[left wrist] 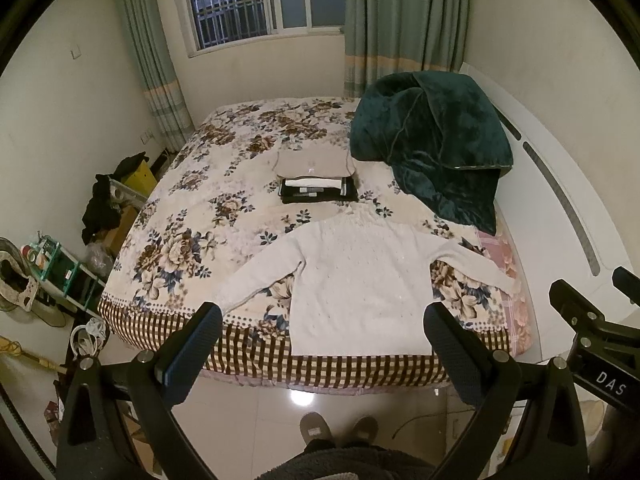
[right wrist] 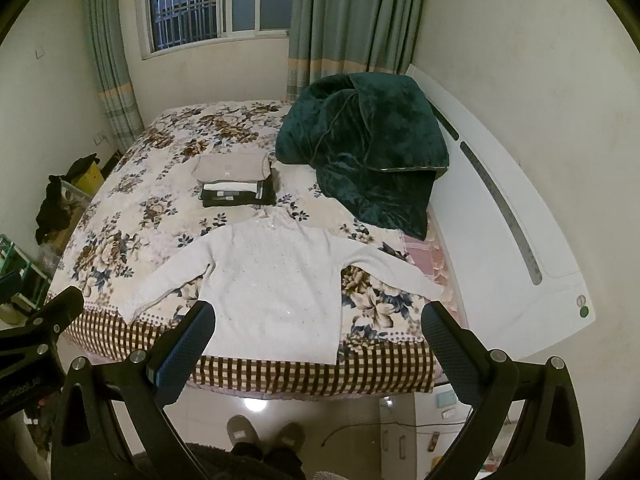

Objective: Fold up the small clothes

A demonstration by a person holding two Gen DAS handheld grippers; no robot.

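A small white knitted sweater (left wrist: 356,280) lies flat on the flowered bed, both sleeves spread out, its hem at the near edge; it also shows in the right wrist view (right wrist: 272,284). Behind it sits a stack of folded clothes (left wrist: 316,178), beige on top, black below, also in the right wrist view (right wrist: 236,184). My left gripper (left wrist: 324,328) is open and empty, held back above the bed's near edge. My right gripper (right wrist: 320,324) is open and empty too, also short of the sweater's hem.
A dark green blanket (left wrist: 432,140) is heaped at the bed's far right by the white headboard (right wrist: 500,220). Shelves and clutter (left wrist: 52,264) stand on the floor at left. The person's slippered feet (left wrist: 340,428) stand on the tiled floor before the bed.
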